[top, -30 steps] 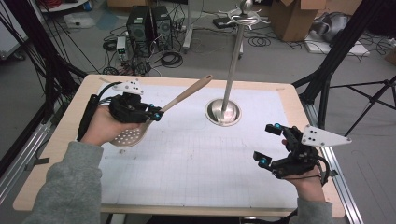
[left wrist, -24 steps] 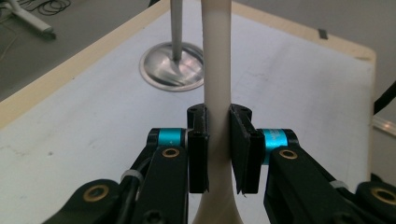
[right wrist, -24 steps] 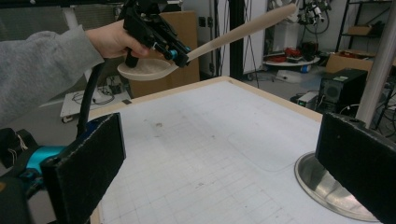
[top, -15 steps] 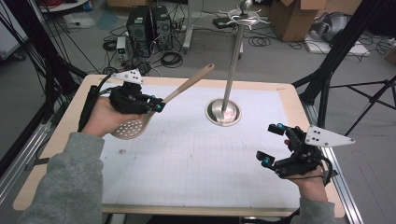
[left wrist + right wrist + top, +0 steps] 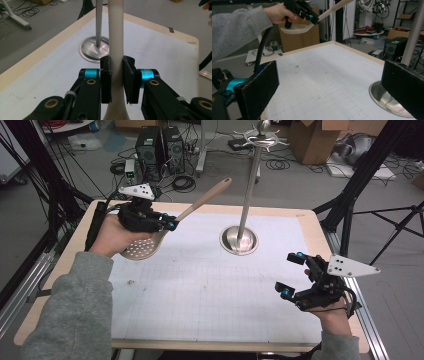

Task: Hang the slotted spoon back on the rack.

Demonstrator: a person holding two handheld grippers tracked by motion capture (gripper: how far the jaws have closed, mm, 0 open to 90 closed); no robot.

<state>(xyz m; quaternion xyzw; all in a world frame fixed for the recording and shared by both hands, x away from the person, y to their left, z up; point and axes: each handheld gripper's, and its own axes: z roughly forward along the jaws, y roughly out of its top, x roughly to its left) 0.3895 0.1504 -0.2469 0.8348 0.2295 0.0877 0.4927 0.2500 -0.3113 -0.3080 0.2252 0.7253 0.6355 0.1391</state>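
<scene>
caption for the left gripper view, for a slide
Left gripper shut on the handle of a slotted spoon, pointing toward the metal stand on the table.

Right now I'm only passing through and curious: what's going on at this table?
A person works with two handheld grippers. The left gripper is shut on the handle of a slotted spoon, held lifted above the table with its handle angled toward the metal utensil stand. The right gripper hangs open and empty near the table's right edge.
</scene>
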